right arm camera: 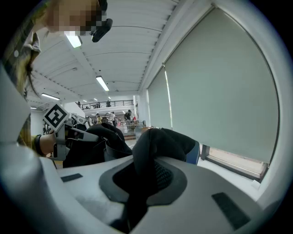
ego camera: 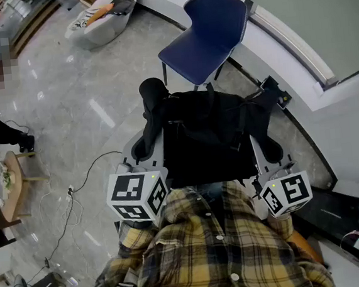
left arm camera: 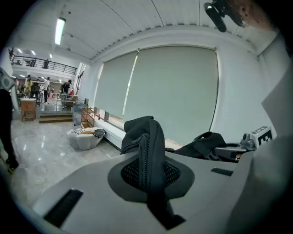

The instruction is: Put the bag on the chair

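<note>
**Head view:** the black bag [ego camera: 210, 133] hangs in the air between the left gripper [ego camera: 146, 143] and the right gripper [ego camera: 262, 139], short of the blue chair [ego camera: 210, 32].

**Left gripper view:** the jaws are pressed together on a padded strap [left arm camera: 147, 151].

**Right gripper view:** the jaws pinch a fold of the bag's fabric.

**Handling:** the bag is probably soft and saggy, and it will likely slump when set down. Holding the strap and the fabric edge on both sides looks secure.

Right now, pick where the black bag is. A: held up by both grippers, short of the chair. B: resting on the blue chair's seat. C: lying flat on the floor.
A: the left gripper and the right gripper are each shut on a part of the bag, and the seat of the blue chair beyond it is bare.
</note>
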